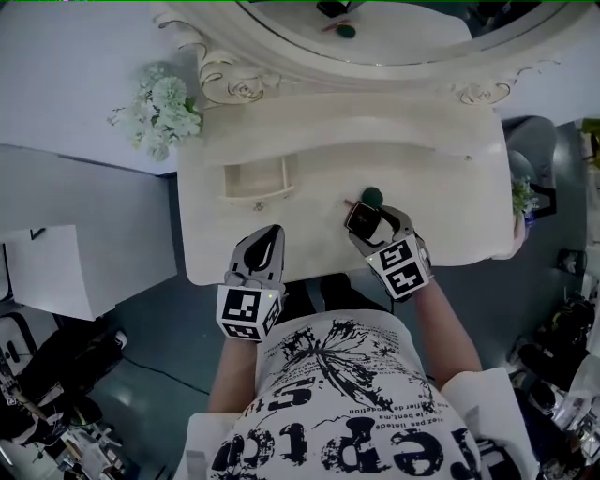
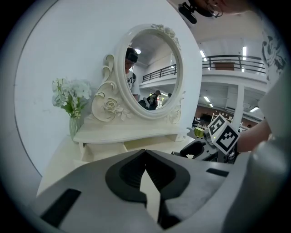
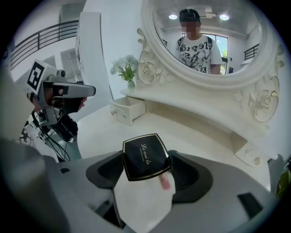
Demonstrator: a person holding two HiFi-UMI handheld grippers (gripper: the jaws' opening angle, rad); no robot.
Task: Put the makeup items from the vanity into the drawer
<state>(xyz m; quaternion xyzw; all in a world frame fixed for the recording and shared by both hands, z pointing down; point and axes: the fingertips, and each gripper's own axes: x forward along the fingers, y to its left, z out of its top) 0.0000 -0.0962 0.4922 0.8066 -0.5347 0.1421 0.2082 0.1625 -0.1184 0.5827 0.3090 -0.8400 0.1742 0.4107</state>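
A black square compact (image 3: pixel 144 156) sits upright between the jaws of my right gripper (image 3: pixel 146 164), which is shut on it. In the head view the compact (image 1: pixel 361 218) and the right gripper (image 1: pixel 368 225) hover over the front middle of the white vanity top (image 1: pixel 441 202). A pink stick (image 3: pixel 165 182) lies on the top under the compact. A dark green round item (image 1: pixel 372 196) rests just beyond. The small drawer (image 1: pixel 255 184) stands open at the left. My left gripper (image 1: pixel 271 232) is shut and empty, near the front edge below the drawer.
An oval mirror (image 1: pixel 394 28) in a carved frame rises behind a raised shelf (image 1: pixel 375 131). A vase of white flowers (image 1: pixel 161 108) stands at the back left. A plant (image 1: pixel 521 199) is at the right edge. The person's torso is close to the table front.
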